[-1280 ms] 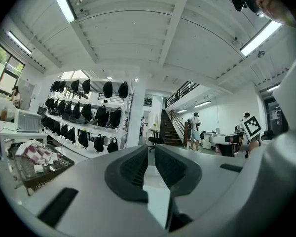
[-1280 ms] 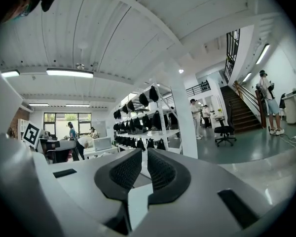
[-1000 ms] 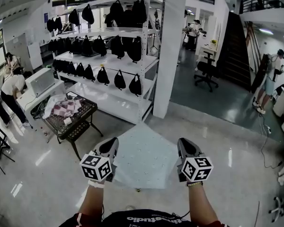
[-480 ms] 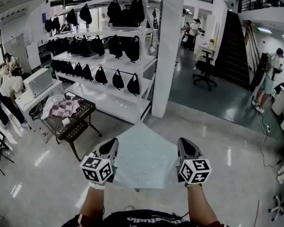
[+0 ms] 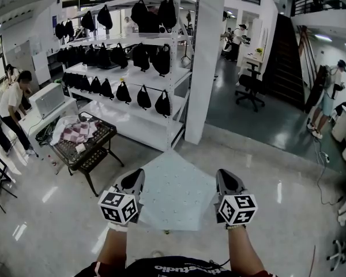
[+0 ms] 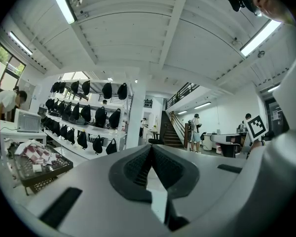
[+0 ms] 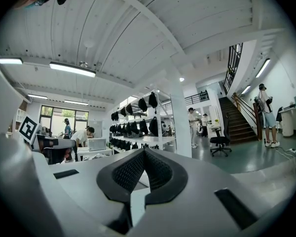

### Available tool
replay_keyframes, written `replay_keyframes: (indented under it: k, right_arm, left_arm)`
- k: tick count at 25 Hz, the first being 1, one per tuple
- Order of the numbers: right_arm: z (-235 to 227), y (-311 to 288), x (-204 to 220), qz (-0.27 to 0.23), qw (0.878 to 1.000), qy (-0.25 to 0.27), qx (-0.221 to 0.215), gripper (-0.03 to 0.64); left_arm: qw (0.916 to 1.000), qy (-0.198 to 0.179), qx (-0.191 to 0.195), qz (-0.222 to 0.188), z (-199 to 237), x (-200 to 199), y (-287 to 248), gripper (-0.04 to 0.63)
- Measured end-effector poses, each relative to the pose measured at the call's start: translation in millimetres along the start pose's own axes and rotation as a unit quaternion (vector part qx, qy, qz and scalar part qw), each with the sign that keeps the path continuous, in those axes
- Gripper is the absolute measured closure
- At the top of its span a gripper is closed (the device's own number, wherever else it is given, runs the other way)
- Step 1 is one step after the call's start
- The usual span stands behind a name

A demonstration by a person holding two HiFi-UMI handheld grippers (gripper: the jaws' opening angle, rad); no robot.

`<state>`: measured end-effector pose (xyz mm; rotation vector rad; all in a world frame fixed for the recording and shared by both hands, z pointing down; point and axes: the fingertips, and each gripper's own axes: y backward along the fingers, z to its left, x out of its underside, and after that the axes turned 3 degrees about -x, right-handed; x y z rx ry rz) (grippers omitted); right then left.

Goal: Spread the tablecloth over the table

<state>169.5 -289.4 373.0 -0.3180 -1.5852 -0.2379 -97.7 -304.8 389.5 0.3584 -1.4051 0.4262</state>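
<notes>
Right gripper (image 7: 144, 153) — jaws pinched together on pale tablecloth (image 7: 138, 204).

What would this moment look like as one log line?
left gripper: shut on tablecloth | right gripper: shut on tablecloth | tablecloth: stretched between both, held in the air

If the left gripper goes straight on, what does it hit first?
Nothing close. The left gripper, shut on the tablecloth, faces open floor; the white pillar looks first in line, though depth is unclear.
</notes>
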Motion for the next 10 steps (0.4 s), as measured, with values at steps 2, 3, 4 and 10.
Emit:
replay_keyframes:
  k: [2, 3, 4, 10]
  right_arm:
    - [0.9, -0.2, -0.5, -0.001, 1.0, 0.0, -0.001, 0.592]
    - [1.1, -0.2, -0.7, -0.001, 1.0, 0.0, -0.001, 0.592]
    - [1.2, 0.0, -0.6, -0.001, 1.0, -0.001, -0.001, 0.592]
    - [-0.8, 2.9, 2.7, 0.002, 1.0, 0.0, 0.001, 0.592]
  left_arm:
    - [1.0, 0.0, 0.0, 0.0, 0.3, -0.4, 0.5, 0.578]
    - [1.0, 0.0, -0.001, 0.0, 0.4, -0.6, 0.8, 0.578]
    - [1.0, -0.001, -0.001, -0.001, 0.4, -0.7, 1.1, 0.578]
    - [1.0, 0.0, -0.003, -0.002, -1.3, -0.8, 3.0, 0.578]
